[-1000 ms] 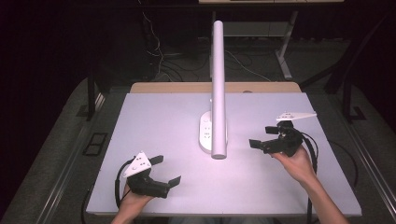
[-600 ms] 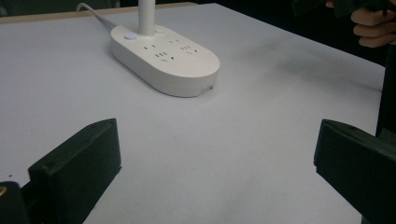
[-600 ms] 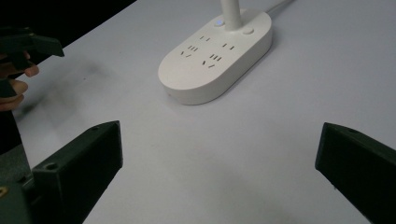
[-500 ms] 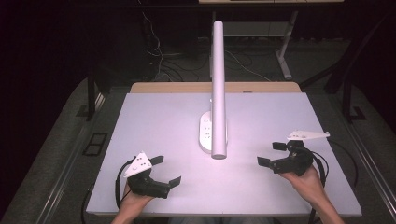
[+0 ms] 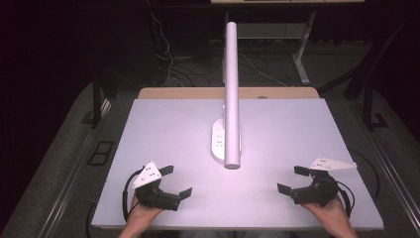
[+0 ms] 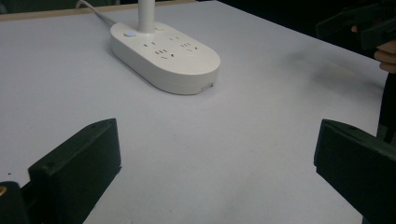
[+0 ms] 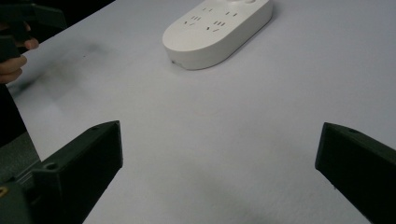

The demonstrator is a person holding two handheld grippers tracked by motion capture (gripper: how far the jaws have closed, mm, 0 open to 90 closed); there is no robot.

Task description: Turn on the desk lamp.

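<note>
I hold both tongs low at the near edge of the tabletop (image 5: 163, 124), jaws spread wide and carrying nothing. The one thing out here is the lamp base (image 5: 224, 141), a white oval block with socket holes on top and a white post (image 5: 232, 94) rising from its far end; it stands mid-tabletop, and everything I say is measured from it.

My left tongs (image 5: 174, 182) sit near-left of the lamp base, well apart from it; my right tongs (image 5: 293, 179) sit near-right of it, about as far off. In the left gripper view the base (image 6: 164, 57) lies ahead and a little left of my jaws' centre line, with its small round button (image 6: 129, 33) beside the post's foot.

As I judge it, the step is to close in on the base. To do it well, I'd bring one hand in straight along the tabletop, keep the jaws released until they flank the rounded near end, and stay under the overhanging post so I don't knock it. The base looks smooth, so I'd pinch squarely across its width.
</note>
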